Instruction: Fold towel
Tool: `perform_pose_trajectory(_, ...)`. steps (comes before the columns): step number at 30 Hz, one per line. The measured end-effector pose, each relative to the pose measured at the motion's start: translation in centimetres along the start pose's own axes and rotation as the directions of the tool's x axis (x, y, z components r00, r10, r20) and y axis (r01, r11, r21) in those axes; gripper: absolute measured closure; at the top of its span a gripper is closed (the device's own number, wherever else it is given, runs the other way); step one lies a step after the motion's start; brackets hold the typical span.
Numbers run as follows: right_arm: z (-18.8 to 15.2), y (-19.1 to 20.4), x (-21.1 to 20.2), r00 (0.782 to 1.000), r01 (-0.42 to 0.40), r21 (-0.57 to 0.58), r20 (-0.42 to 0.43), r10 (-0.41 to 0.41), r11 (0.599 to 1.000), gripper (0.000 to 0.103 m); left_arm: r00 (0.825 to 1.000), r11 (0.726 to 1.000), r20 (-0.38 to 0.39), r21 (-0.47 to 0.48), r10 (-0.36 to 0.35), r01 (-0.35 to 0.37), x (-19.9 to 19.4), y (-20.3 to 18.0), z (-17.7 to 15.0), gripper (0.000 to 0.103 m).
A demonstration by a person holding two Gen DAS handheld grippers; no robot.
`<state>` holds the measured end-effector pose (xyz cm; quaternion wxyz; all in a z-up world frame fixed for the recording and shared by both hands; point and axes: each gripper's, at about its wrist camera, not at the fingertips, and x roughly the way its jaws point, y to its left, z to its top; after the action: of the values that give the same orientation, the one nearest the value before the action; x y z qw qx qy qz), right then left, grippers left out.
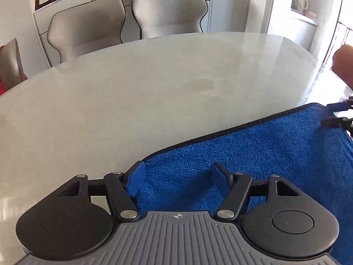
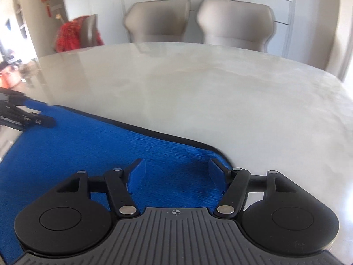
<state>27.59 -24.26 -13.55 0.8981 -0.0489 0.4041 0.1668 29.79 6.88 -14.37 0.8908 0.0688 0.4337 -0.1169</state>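
Note:
A blue terry towel [image 1: 253, 150] with a dark stitched hem lies flat on the pale table [image 1: 132, 101]. My left gripper [image 1: 178, 180] is open, its blue-padded fingers spread over the towel's far left corner. My right gripper [image 2: 176, 176] is open over the towel [image 2: 88, 150] near its far right corner. Each gripper's black fingers show at the edge of the other's view: the right one [image 1: 337, 116] and the left one [image 2: 26, 117]. Neither holds the cloth.
Two grey upholstered chairs [image 1: 130, 19] stand behind the table's far edge, with a white sideboard behind them. A chair with red cloth [image 2: 75, 33] stands at the left end. A person's arm [image 1: 344, 66] shows at the right.

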Motion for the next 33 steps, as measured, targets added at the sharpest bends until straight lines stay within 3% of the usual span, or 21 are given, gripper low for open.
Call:
perform_pose_trajectory(4, 0.3, 0.9, -1.9, 1.000, 0.025, 0.051, 0.014, -0.025, 0.998, 0.033, 0.996, 0.998, 0.084, -0.060, -0.024, 0.029, -2.9, -1.3, -0.9, 0.032)
perform_pose_trajectory(7, -0.9, 4.9, -3.9, 0.996, -0.061, 0.017, 0.062, 0.060, 0.998, 0.031, 0.990, 0.997, 0.137, -0.051, -0.044, 0.051, -5.2, -3.8, -3.2, 0.030)
perform_pose_trajectory(11, -4.3, 10.2, -6.4, 0.980, -0.162, -0.036, 0.113, 0.165, 0.986, 0.028, 0.989, 1.000, 0.146, 0.002, -0.023, 0.023, -7.6, -6.8, -7.2, 0.030)
perform_pose_trajectory(14, -7.8, 13.5, -7.6, 0.972, -0.182, -0.091, 0.133, 0.193, 0.979, 0.022, 0.991, 0.999, 0.132, -0.028, -0.020, 0.024, -8.4, -7.3, -9.3, 0.030)
perform_pose_trajectory(18, -10.0, 13.7, -7.6, 0.977, -0.175, -0.024, 0.116, 0.176, 0.984, 0.022, 0.997, 0.997, 0.083, -0.081, 0.004, 0.002, -7.7, -6.9, -10.4, 0.030)
perform_pose_trajectory(20, -10.4, 13.0, -7.4, 0.984, -0.140, 0.013, 0.115, 0.138, 0.990, 0.022, 0.997, 0.997, 0.078, -0.080, 0.027, -0.021, -7.7, -6.6, -10.8, 0.030)
perform_pose_trajectory(25, -10.5, 10.9, -7.8, 0.994, -0.039, -0.033, 0.102, 0.042, 0.999, 0.022, 0.997, 0.994, 0.057, -0.092, 0.057, -0.052, -8.4, -5.0, -12.0, 0.022)
perform_pose_trajectory(28, -11.1, 9.0, -8.6, 0.994, 0.004, 0.022, 0.109, -0.006, 1.000, 0.022, 0.998, 0.997, 0.041, -0.068, 0.041, -0.038, -8.8, -4.2, -12.1, 0.023)
perform_pose_trajectory(30, -11.3, 7.8, -9.0, 0.994, 0.040, 0.061, 0.103, -0.046, 0.997, 0.022, 0.997, 0.996, 0.027, -0.059, 0.067, -0.065, -9.0, -4.2, -12.0, 0.023)
perform_pose_trajectory(33, -11.5, 6.8, -9.4, 0.993, 0.073, 0.091, 0.085, -0.081, 0.993, 0.023, 0.996, 0.990, 0.042, -0.122, 0.080, -0.074, -10.4, -4.0, -12.0, 0.024)
